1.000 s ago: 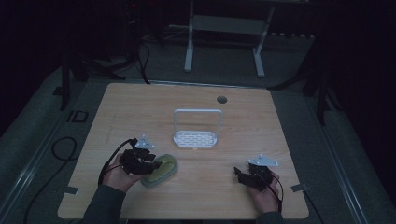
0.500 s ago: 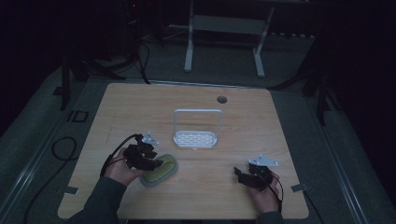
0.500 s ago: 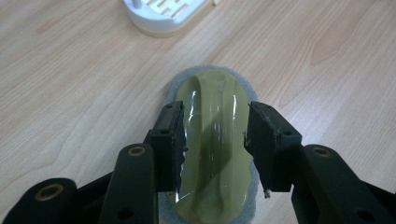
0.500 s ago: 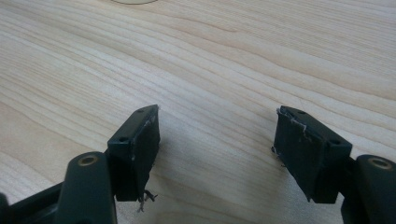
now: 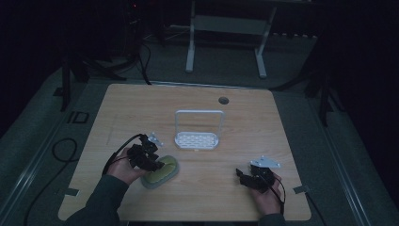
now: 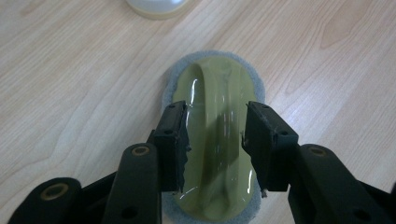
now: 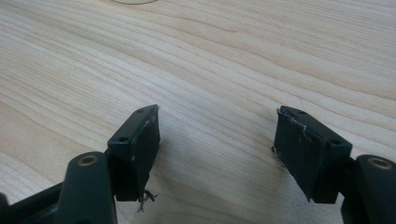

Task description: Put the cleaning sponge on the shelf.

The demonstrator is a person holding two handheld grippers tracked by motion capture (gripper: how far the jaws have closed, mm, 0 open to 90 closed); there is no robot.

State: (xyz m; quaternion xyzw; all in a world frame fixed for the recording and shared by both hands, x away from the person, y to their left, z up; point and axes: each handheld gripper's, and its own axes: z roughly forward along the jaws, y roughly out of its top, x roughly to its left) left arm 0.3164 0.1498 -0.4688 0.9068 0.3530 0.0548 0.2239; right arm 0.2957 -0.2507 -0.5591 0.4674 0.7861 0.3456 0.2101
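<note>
A: Where's the olive-green oval scrubber with the grey felt base point(image 6: 217, 135)?

B: Flat on the wooden desk point(image 5: 202, 183), between the left gripper point(image 6: 215, 140)'s fingers, which have just been closing slightly without clamping yet.

A: Risk?

B: The glossy handle may slip. The right gripper point(image 7: 217, 154)'s fingers are spread, empty.

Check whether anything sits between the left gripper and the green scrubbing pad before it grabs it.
Nothing visible does. The left gripper hangs right over the green scrubbing pad, its open jaws on either side of the raised handle ridge with only air between. The white rack stands apart, farther back on the table.
</note>
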